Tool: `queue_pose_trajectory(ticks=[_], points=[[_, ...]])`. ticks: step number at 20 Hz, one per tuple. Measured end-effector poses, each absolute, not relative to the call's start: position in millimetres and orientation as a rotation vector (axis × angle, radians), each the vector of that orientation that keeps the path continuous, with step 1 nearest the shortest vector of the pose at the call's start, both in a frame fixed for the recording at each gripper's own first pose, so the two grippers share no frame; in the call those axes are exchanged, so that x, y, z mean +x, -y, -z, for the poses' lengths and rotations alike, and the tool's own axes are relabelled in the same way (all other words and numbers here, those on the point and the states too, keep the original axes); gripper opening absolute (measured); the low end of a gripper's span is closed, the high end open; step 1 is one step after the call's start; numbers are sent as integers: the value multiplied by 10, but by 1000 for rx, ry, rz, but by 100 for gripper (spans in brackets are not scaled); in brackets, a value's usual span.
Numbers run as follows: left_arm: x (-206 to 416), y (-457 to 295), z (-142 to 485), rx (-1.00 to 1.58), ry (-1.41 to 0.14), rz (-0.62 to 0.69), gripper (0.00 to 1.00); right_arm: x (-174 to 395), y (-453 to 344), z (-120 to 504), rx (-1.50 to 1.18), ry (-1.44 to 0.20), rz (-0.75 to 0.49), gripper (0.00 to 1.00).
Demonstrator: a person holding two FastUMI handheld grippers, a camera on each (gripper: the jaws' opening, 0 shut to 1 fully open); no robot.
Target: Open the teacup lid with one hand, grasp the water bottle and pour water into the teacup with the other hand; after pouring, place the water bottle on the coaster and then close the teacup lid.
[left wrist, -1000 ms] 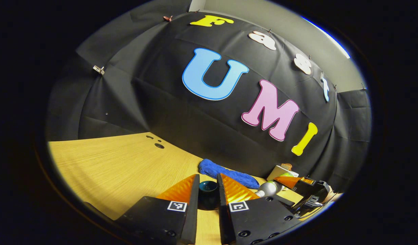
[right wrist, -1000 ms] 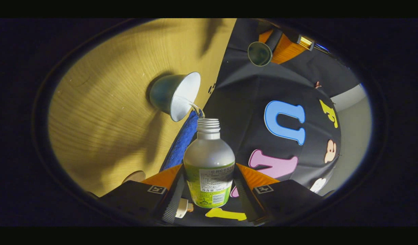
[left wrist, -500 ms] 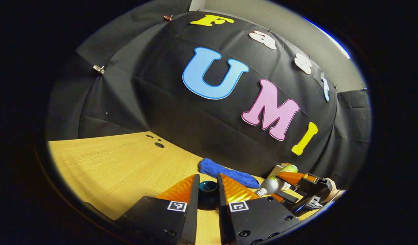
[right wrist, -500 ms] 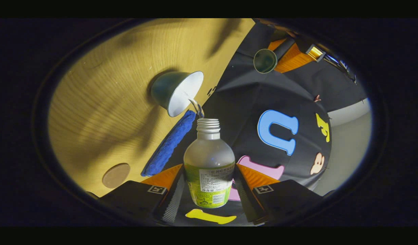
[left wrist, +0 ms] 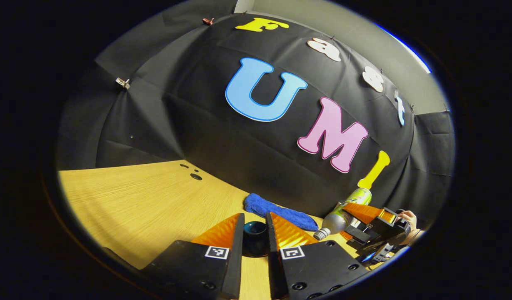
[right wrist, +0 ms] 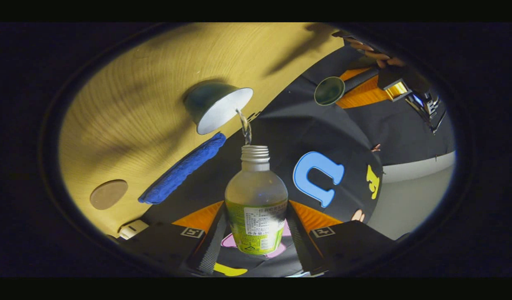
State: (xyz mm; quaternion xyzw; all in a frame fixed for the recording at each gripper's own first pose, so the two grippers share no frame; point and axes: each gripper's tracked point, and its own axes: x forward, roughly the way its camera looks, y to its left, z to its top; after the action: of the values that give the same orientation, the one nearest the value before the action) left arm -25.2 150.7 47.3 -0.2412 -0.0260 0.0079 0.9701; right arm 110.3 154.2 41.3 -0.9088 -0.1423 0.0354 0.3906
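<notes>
Pale wood table, blue cloth by black booth wall.

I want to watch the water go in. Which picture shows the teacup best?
The right gripper view. There the open teacup shows its white inside, and a thin stream runs into it from the water bottle, which the right gripper holds. The left gripper view gives no clear look at the cup; it shows the lid between that gripper's fingers.

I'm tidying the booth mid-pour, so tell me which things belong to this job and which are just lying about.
Job: bottle, teacup, lid, coaster, water stream.
Lying about: blue cloth, white block.
</notes>
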Motion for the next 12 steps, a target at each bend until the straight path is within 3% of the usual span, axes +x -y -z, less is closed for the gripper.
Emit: queue_pose_trajectory(ticks=[12], points=[[-268, -1533, -485, -489, 55, -18, 30, 1112, -1647, -566, -2339, 432, -55, 78]])
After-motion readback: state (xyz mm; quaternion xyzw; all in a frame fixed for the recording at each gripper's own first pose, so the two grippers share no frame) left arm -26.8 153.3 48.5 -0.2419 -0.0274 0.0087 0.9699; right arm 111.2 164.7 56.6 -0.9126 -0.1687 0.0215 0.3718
